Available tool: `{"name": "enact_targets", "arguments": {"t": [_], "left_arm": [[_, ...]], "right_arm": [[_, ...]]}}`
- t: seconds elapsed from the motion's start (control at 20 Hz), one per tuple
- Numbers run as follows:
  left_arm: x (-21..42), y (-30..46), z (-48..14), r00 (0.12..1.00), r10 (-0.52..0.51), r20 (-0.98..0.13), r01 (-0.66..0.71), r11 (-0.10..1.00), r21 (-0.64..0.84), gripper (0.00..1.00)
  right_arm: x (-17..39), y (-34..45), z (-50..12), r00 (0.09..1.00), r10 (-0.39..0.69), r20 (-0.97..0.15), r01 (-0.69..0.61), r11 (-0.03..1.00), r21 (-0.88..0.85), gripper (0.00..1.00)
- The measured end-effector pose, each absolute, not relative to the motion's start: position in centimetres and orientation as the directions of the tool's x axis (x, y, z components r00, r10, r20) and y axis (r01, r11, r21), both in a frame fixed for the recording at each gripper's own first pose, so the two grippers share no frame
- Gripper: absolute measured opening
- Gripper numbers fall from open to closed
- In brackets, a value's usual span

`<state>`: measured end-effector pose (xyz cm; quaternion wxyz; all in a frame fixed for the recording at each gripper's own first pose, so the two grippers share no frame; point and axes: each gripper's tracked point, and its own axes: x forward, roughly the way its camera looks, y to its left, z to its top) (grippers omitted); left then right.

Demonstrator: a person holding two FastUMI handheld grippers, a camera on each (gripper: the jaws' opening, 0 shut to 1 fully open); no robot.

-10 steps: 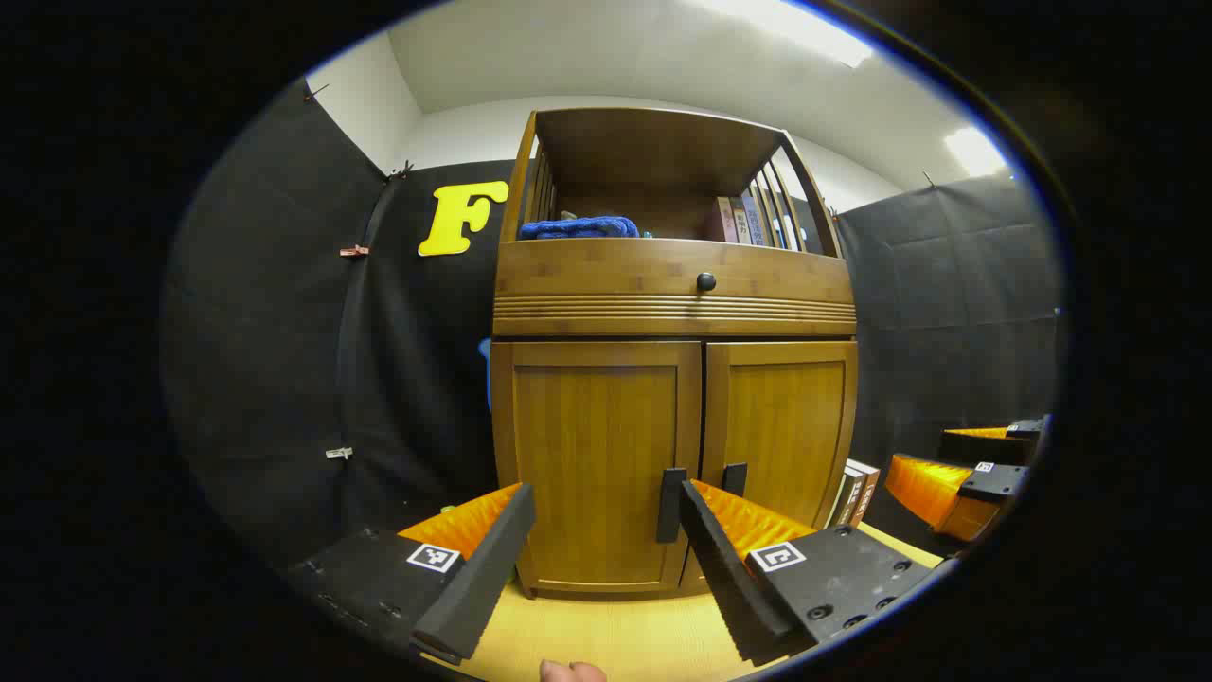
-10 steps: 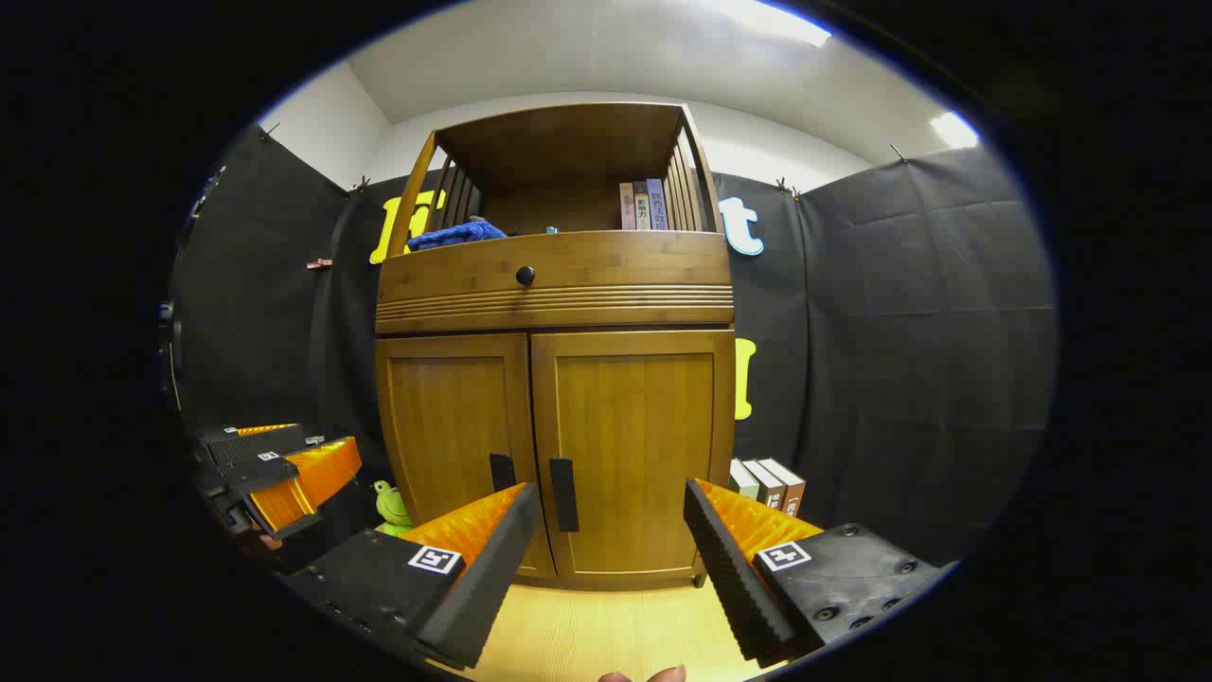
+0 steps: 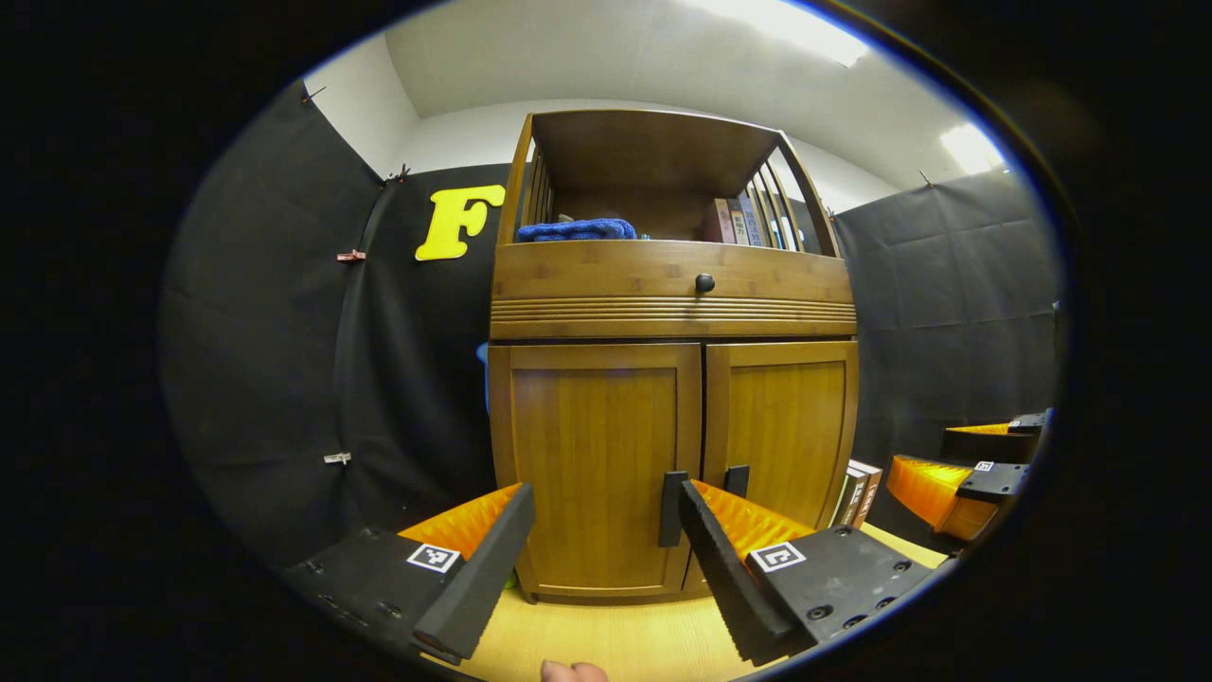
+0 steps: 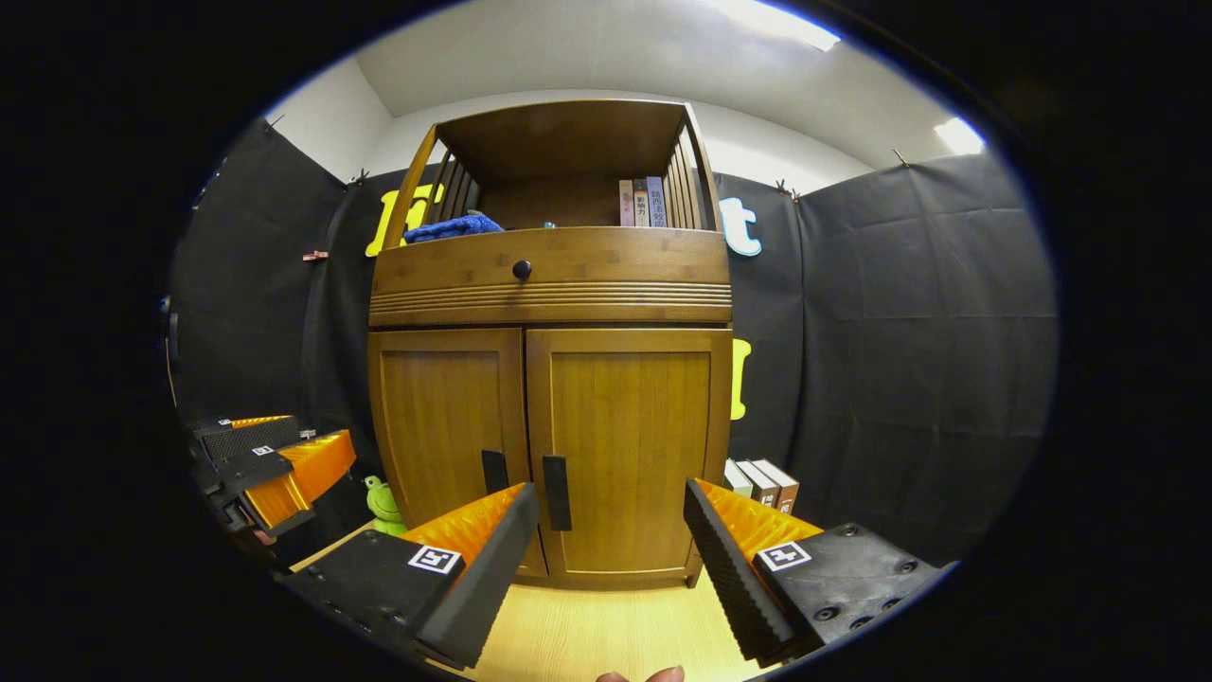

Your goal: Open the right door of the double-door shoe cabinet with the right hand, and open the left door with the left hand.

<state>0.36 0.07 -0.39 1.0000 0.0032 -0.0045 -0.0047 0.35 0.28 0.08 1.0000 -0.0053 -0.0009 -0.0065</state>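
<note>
The fingers of the left gripper (image 3: 601,530) and right gripper (image 4: 611,530) were spread wide, holding nothing. At frame centre, the cabinet's left door (image 3: 595,464) and right door (image 4: 627,445) remained closed; both openings were left.

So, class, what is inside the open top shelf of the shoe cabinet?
A blue cloth on its left and upright books on its right. Both doors are shut, hiding what is below.

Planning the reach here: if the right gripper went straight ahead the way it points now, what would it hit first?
Probably the closed right wooden cabinet door; the right gripper is open, with the black vertical handle left of centre. Depth is unclear.
</note>
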Motion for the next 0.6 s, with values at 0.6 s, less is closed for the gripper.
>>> {"name": "enact_targets", "arguments": {"t": [0.6], "left_arm": [[1.08, 0.63, -0.02, 1.000, -0.013, 0.012, 0.013, 1.000, 0.006, 0.95]], "right_arm": [[0.93, 1.19, -0.18, 1.000, -0.011, 0.002, 0.011, 1.000, -0.001, 0.97]]}}
